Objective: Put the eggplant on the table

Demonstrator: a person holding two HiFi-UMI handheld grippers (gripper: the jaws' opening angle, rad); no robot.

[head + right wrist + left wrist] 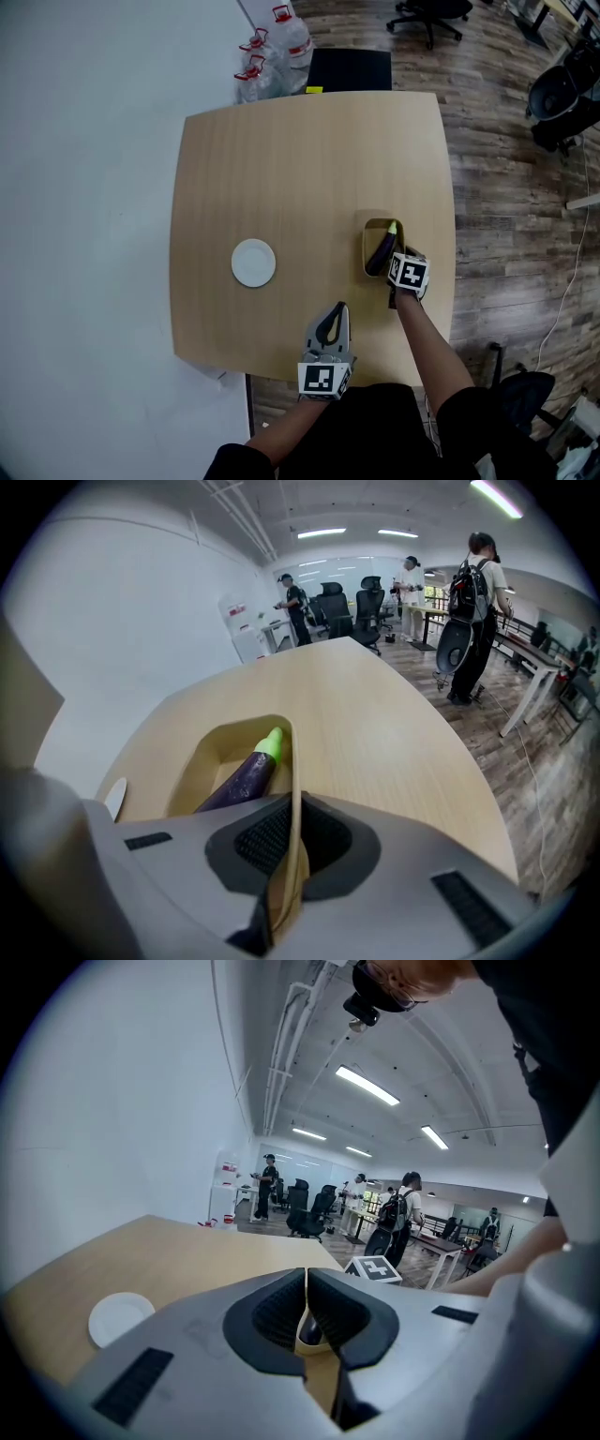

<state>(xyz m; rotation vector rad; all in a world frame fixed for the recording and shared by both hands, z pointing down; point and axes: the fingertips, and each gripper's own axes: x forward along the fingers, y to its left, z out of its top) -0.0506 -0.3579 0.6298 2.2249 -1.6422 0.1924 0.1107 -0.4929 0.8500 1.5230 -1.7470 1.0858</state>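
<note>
A purple eggplant (382, 253) with a green stem end lies in a tan open box (366, 251) at the right side of the wooden table (309, 159). My right gripper (400, 256) is shut on the box's right wall. In the right gripper view the thin tan wall runs up between the jaws of the right gripper (292, 829), with the eggplant (239, 778) inside the box (225, 735) just left of it. My left gripper (339, 307) hovers near the table's front edge, shut and empty, and the left gripper (307, 1283) view shows its pads meeting.
A white plate (253, 262) rests on the table's left half and shows in the left gripper view as a plate (120, 1316) low at the left. Water bottles (272, 52) and a black chair (349, 67) stand beyond the far edge. People stand far off in the office.
</note>
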